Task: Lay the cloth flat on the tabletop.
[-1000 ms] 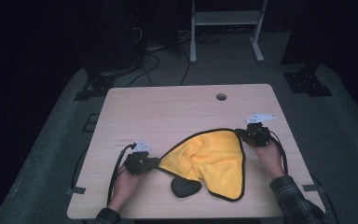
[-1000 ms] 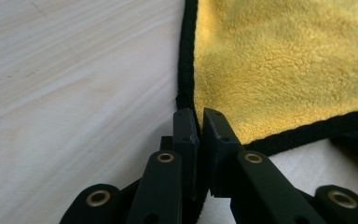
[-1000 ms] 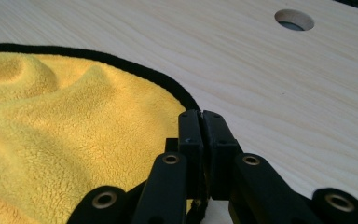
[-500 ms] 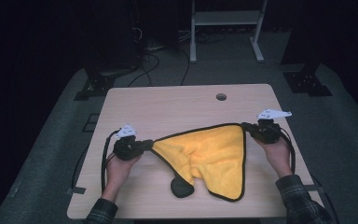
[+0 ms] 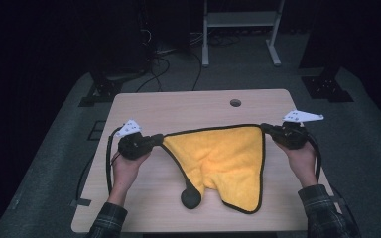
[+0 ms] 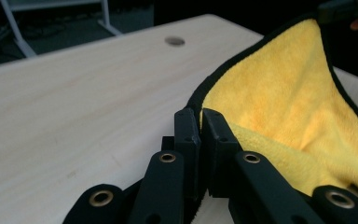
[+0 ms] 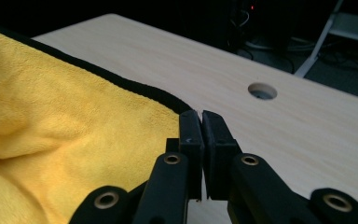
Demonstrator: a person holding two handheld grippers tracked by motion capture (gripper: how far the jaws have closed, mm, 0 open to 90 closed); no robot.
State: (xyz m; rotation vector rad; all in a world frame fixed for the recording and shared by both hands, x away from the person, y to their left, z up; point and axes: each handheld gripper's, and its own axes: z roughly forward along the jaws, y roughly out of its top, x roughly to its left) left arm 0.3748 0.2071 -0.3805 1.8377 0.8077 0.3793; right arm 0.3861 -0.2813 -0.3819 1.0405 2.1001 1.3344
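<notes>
Pinching opposite corners, left gripper (image 5: 154,140) and right gripper (image 5: 269,130) each clamp the yellow cloth (image 5: 225,161), evidently to spread it. Cloth hangs taut between them, lower fold trailing on the wooden table (image 5: 178,106).

A pale wooden desk (image 5: 178,109) with a round cable hole (image 5: 235,103) near its far edge, beyond and between the left gripper (image 5: 159,139) and the right gripper (image 5: 265,128). A yellow cloth (image 5: 223,158) with black trim sags between the grippers onto the desk, its dark corner (image 5: 190,198) resting nearer the left gripper.
</notes>
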